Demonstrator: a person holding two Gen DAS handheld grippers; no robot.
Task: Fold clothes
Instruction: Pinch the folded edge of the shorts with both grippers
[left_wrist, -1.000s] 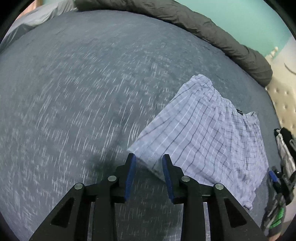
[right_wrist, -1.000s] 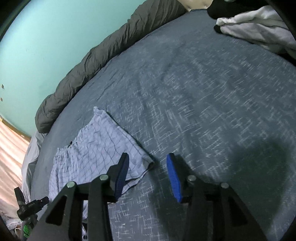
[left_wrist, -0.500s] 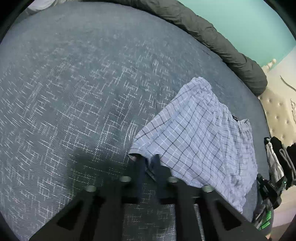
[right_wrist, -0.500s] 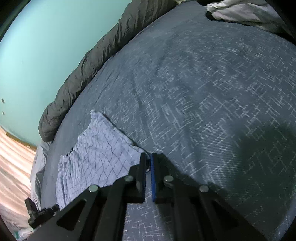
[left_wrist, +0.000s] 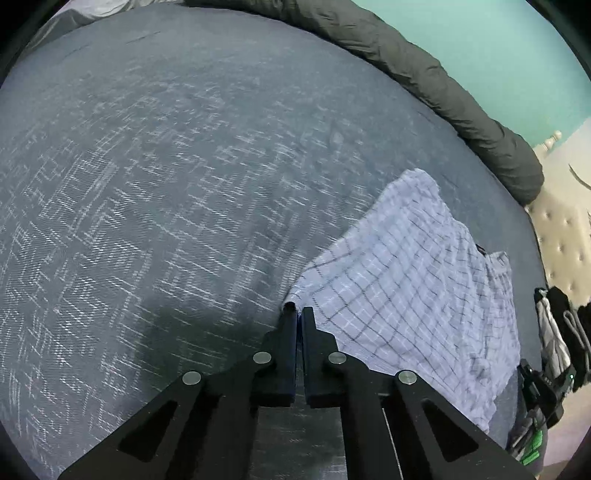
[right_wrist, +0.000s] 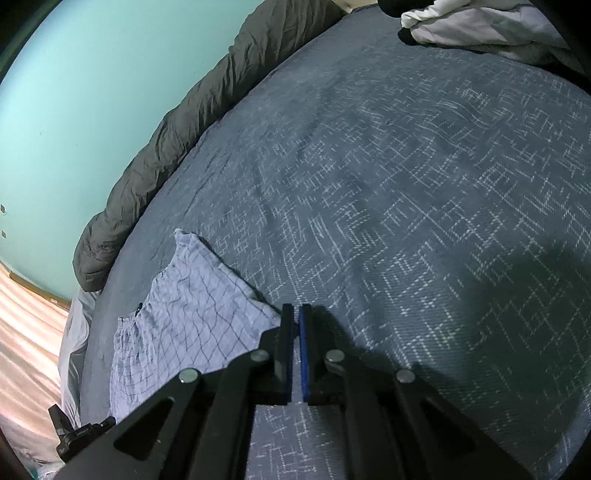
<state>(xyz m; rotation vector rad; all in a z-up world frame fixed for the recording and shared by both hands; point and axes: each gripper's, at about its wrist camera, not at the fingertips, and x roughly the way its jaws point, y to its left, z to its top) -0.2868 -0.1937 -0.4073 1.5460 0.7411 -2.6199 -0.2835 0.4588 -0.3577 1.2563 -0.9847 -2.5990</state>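
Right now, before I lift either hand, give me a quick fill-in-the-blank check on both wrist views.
1. The left gripper is ____ on a corner of the checked shorts.
2. The right gripper pinches the shorts' edge, with its jaws ____.
3. The shorts lie on a ____ bedspread.
4. The wall behind the rolled dark duvet is ____.

Missing words: shut; shut; grey; green

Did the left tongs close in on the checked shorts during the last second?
Yes. The left tongs, open and short of the checked shorts earlier, now pinch their near corner on the grey bedspread.
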